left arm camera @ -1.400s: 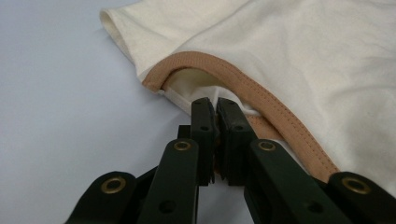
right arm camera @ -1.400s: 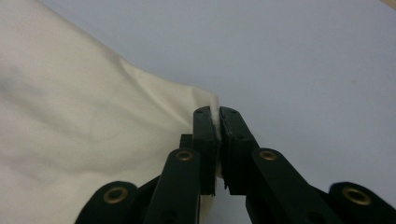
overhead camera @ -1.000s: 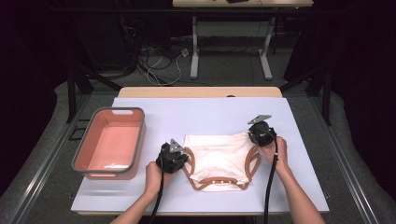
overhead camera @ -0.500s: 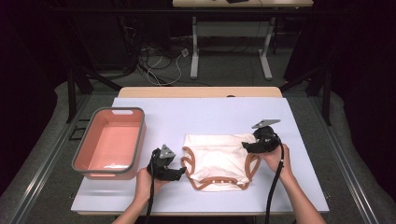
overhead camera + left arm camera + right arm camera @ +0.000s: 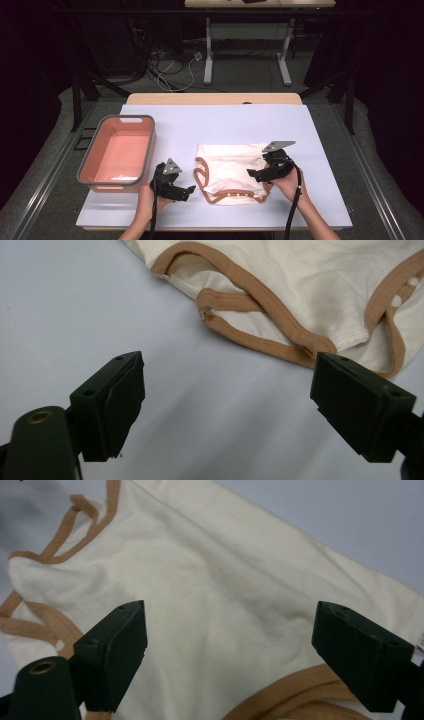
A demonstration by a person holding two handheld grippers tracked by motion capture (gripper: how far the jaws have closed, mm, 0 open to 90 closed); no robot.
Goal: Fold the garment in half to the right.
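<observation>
The baby suit is showing a creamy white colour, with a light brown band running along its edges and tiny white dots on that band. The desk is looking pale purple-blue on top, with a light wood strip at the back. The tub is showing pink inside and a grey rim. Both tongs are looking black, each wearing a grey plate.
</observation>
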